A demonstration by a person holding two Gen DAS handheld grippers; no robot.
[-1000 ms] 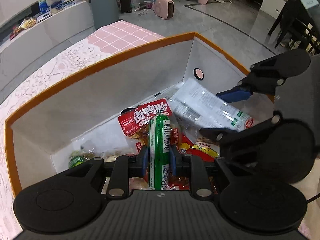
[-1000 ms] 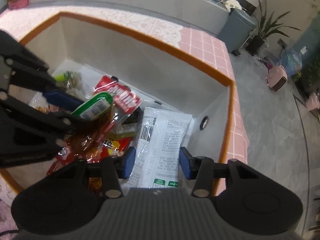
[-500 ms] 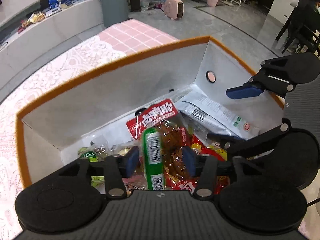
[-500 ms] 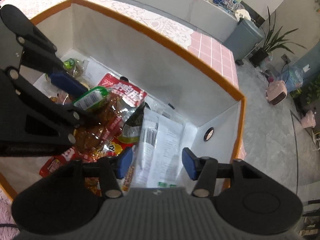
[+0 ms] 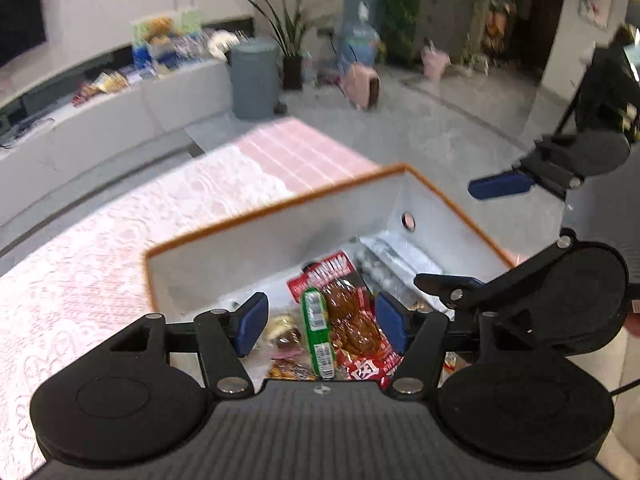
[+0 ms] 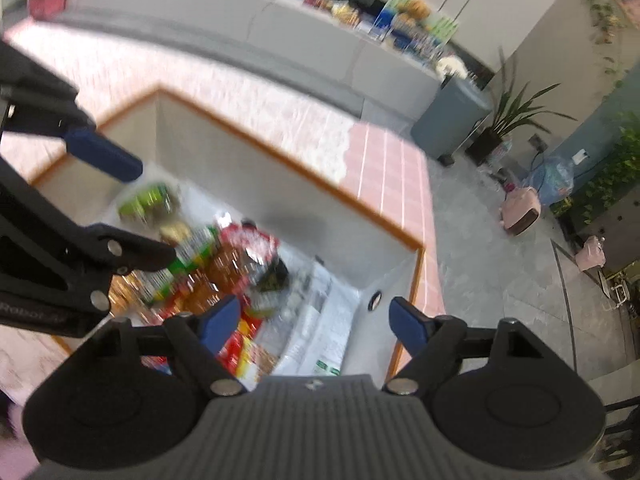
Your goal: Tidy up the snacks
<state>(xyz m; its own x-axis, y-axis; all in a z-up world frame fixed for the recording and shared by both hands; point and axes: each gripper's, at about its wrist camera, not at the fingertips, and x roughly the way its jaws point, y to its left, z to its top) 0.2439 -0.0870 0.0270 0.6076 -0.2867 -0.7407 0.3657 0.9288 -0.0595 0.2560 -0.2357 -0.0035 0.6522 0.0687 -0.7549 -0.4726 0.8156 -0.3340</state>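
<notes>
A white box with an orange rim (image 5: 276, 208) sits on the lace-covered table and holds several snacks. A green stick snack (image 5: 317, 332) lies on a red packet (image 5: 352, 320) inside it, with a white packet (image 5: 400, 260) at the box's right end. My left gripper (image 5: 320, 322) is open and empty, raised above the box. My right gripper (image 6: 316, 320) is open and empty too, above the white packet (image 6: 324, 332) and the box (image 6: 280, 160). The right view is blurred.
The pink lace tablecloth (image 5: 120, 248) lies around the box. A grey bin (image 5: 254, 76), a potted plant (image 5: 292, 52) and a pink heater (image 5: 362, 86) stand on the floor beyond. A long grey counter (image 6: 248, 40) carries more goods.
My left gripper let go of the green stick snack, which now lies in the box. Both grippers opened wider and rose up and back from the box.
</notes>
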